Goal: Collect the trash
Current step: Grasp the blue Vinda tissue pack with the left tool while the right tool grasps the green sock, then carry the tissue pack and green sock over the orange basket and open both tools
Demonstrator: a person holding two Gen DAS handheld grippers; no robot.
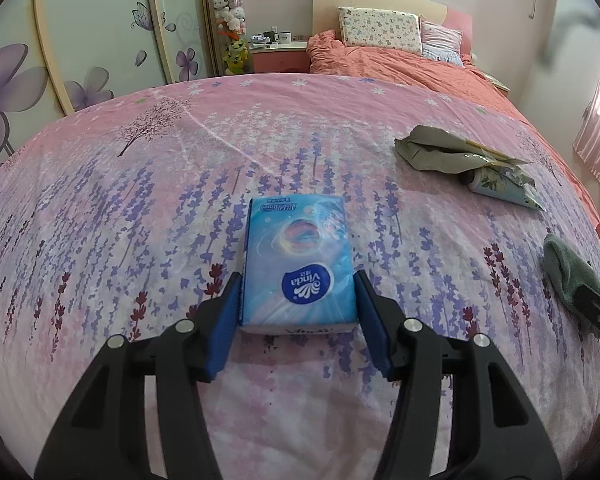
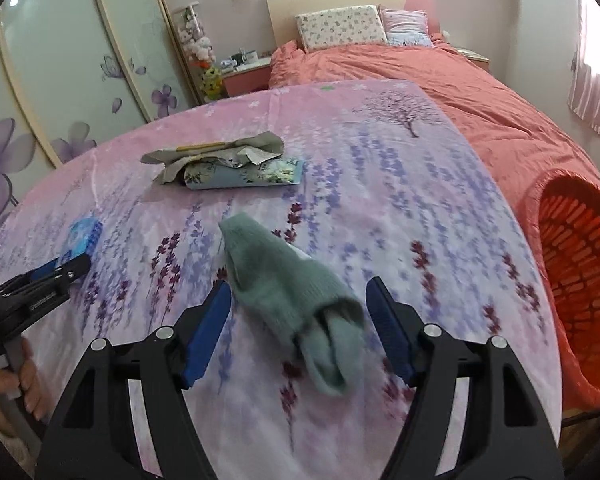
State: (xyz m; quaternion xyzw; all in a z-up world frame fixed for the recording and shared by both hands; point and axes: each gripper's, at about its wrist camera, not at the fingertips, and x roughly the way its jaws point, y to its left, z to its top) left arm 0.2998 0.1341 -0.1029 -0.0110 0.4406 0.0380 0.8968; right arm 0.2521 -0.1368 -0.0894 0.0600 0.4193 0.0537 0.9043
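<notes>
A blue Vinda tissue pack (image 1: 298,264) lies on the pink flowered sheet; my left gripper (image 1: 298,286) has its blue pads against both sides of the pack's near end. The pack also shows in the right wrist view (image 2: 82,234). A green sock (image 2: 292,284) lies between the fingers of my right gripper (image 2: 298,292), which is open with gaps on both sides. The sock also shows in the left wrist view (image 1: 570,272). A crumpled grey wrapper with a floral packet (image 2: 228,162) lies further back on the sheet, seen too in the left wrist view (image 1: 468,160).
An orange mesh basket (image 2: 584,280) stands at the right edge of the bed. A salmon duvet (image 2: 440,84) and pillows (image 2: 340,26) lie beyond the sheet. A nightstand (image 1: 280,54) and wardrobe doors (image 1: 80,40) are at the far left.
</notes>
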